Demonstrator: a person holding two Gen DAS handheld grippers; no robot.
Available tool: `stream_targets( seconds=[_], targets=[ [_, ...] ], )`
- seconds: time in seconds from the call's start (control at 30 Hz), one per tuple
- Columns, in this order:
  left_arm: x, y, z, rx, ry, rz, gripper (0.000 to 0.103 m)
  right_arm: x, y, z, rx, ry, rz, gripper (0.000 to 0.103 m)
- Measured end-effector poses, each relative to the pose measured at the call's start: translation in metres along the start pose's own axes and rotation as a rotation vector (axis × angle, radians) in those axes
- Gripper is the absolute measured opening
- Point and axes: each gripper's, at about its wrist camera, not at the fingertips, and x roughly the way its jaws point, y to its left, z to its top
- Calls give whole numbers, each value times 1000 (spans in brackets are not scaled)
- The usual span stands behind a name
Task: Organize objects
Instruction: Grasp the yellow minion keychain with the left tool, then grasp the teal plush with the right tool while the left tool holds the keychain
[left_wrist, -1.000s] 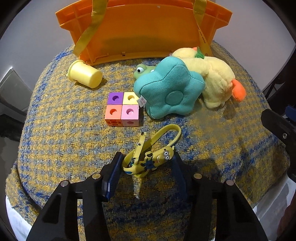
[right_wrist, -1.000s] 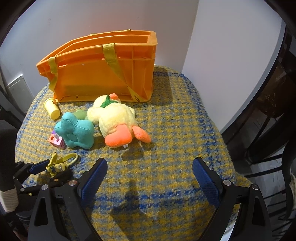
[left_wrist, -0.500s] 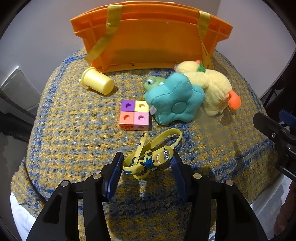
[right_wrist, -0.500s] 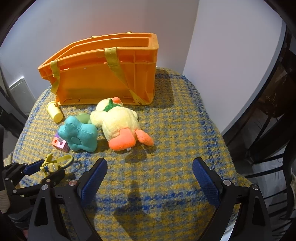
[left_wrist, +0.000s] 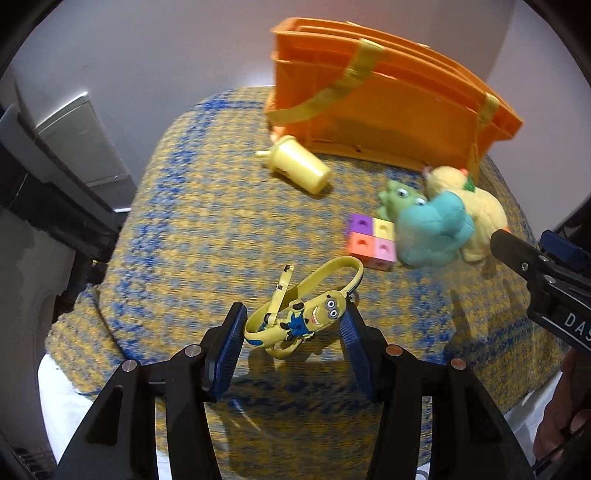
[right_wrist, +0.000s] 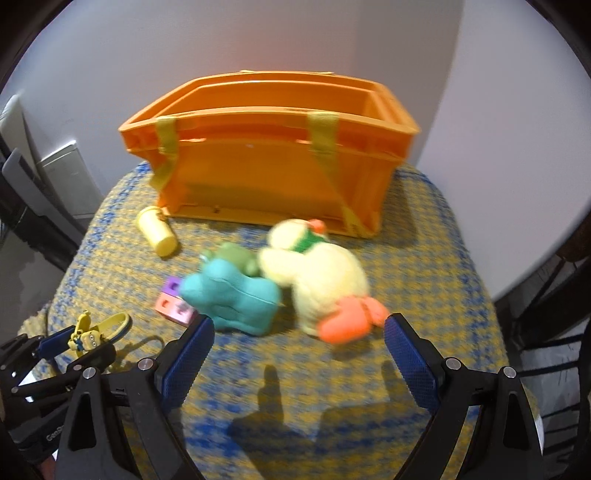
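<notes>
The minion wristband (left_wrist: 300, 320), low in the centre of the frame, is now lifted off the tablecloth (left_wrist: 192, 236), pinched in our left gripper (left_wrist: 293, 338). Our right gripper (right_wrist: 298, 353) has swung toward the plush duck (right_wrist: 320, 274), jaws spread and empty; the orange basket (left_wrist: 384, 110) seems next.

Right wrist view motion-blurred: teal plush (right_wrist: 231, 301), green frog plush (right_wrist: 236, 256) and yellow duck plush (right_wrist: 317, 275) ahead of the fingers are smeared, faces unreadable. Cube block (right_wrist: 173, 304) ahead of the left finger half hidden behind the teal plush; colours partly lost. Left gripper (right_wrist: 68, 349) cut by the frame's lower left edge, its minion wristband (right_wrist: 92, 332) too small for detail. In the left wrist view, right gripper (left_wrist: 546, 273) cut off at right edge, fingertips out of frame; lettering only partly legible. Frog mostly covered by teal plush.
</notes>
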Motion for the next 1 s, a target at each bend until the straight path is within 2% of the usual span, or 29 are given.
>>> stream_targets(
  seconds=[0.27,0.37,0.53,0.7,0.73,0.83,1.0],
  targets=[
    [1,32,3,-69,5,10,51,24,31,12,20,35,49,93],
    [7,38,3,-82,16,9,51,34,38,14,18,53,36,93],
    [13,45,6,-101,27,1,51,54,40,14,42,103,22,93],
    [18,45,8,-104,33,2,51,63,40,16,66,121,60,93],
    [18,45,8,-103,35,3,51,63,41,15,65,123,63,93],
    [17,43,8,-116,37,15,51,62,42,15,69,121,100,79],
    [13,40,10,-118,30,26,51,55,37,15,77,103,102,75]
  ],
)
